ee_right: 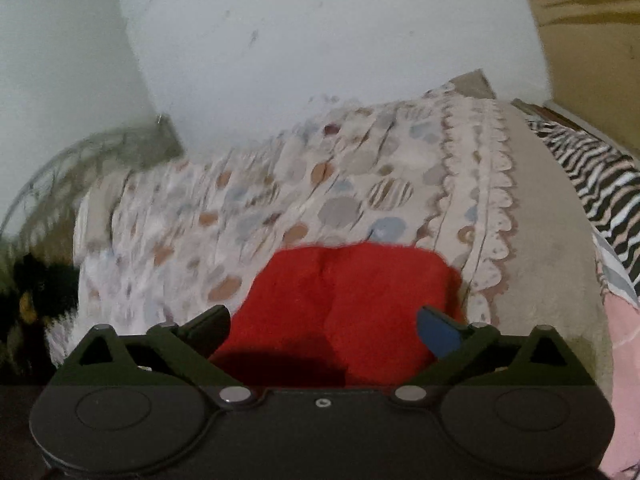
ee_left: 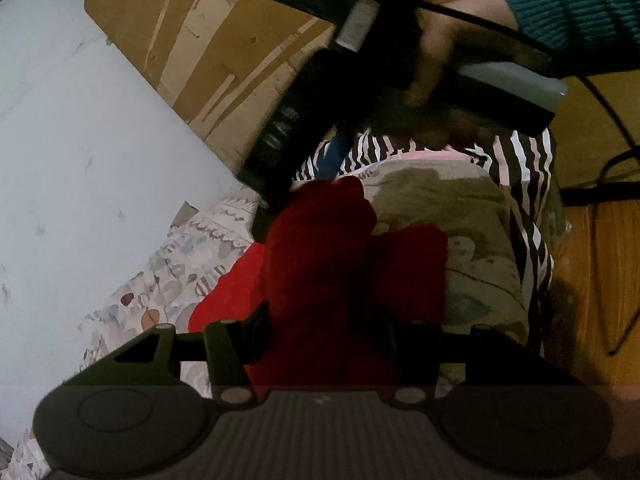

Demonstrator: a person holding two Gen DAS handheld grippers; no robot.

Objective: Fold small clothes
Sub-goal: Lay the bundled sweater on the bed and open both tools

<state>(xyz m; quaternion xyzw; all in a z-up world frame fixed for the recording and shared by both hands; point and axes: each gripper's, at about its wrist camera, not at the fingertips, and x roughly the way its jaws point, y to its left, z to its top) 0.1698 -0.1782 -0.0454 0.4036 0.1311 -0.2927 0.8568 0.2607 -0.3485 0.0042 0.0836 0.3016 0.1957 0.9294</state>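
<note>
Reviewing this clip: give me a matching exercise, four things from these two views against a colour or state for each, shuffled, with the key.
Things:
1. left tongs
2. right tongs
3. bedsheet
4. striped fabric

States:
A. open, above the red garment
B. black, white and pink bands, at the bed's edge
C. shut on a raised bunch of the red garment
D. pale, printed with rounded spots, under the garment

Pairs: 1-C, 2-A, 3-D, 4-B

Fuzzy matt red cloth garment (ee_right: 344, 300), smooth printed cotton bedsheet (ee_right: 280, 184), matt black plastic right gripper (ee_right: 324, 330), varnished wooden headboard (ee_left: 224, 52)
</note>
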